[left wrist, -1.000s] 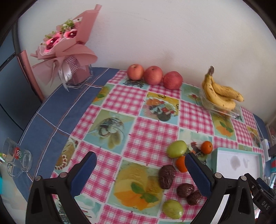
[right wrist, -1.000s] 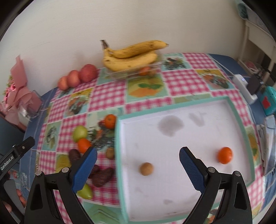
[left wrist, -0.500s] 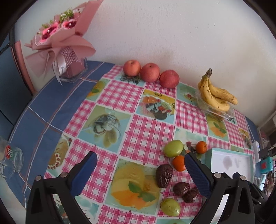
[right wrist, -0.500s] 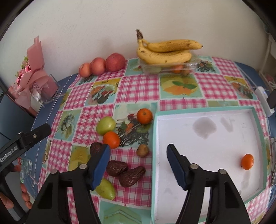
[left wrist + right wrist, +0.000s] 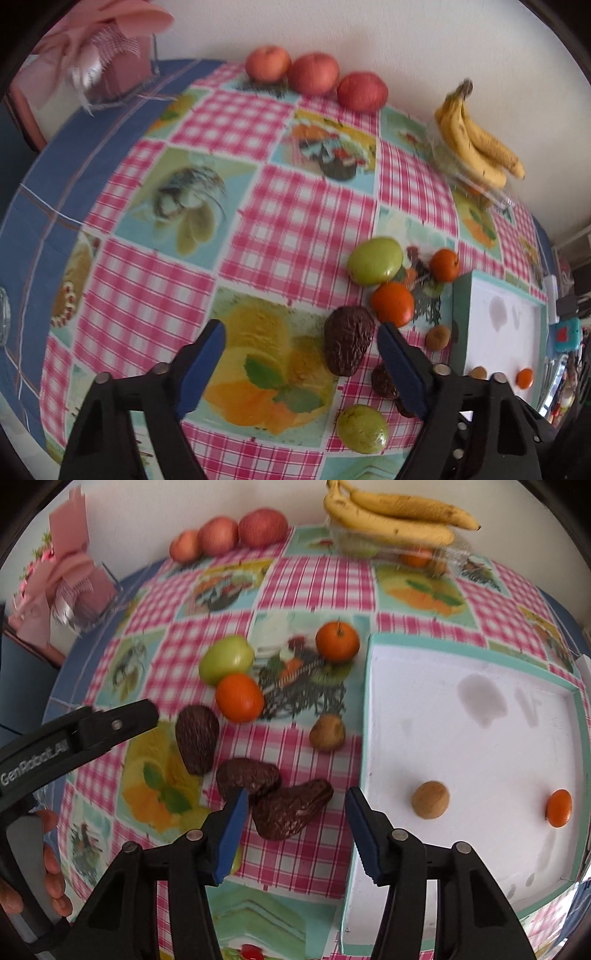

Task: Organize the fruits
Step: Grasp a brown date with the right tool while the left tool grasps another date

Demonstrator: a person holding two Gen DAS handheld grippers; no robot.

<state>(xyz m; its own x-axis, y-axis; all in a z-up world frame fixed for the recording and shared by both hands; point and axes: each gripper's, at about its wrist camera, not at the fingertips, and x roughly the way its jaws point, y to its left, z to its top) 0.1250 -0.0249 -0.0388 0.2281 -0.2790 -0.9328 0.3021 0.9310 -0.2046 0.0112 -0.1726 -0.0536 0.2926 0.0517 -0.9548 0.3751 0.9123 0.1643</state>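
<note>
The left gripper (image 5: 301,356) is held released above the checked tablecloth (image 5: 280,221), its blue pads spread wide with nothing between them; a dark wrinkled avocado (image 5: 347,339) lies just inside its right pad. The right gripper (image 5: 295,818) is likewise spread apart and empty, positioned over another dark avocado (image 5: 290,814), which lies between its pads and touches a third one (image 5: 245,775). Loose fruit is scattered on the cloth beside the tray: a green fruit (image 5: 226,660), two oranges (image 5: 239,698) (image 5: 337,637) and a small brown fruit (image 5: 327,732). Inside the white tray with a teal rim (image 5: 480,738), a round brown fruit (image 5: 430,799) and a small orange (image 5: 559,807) are seen, well apart. Three apples (image 5: 314,75) are lined up against the wall, and a bunch of bananas (image 5: 476,147) rests on a clear container near them. A hand (image 5: 51,882) is seen gripping the left tool's handle.
</note>
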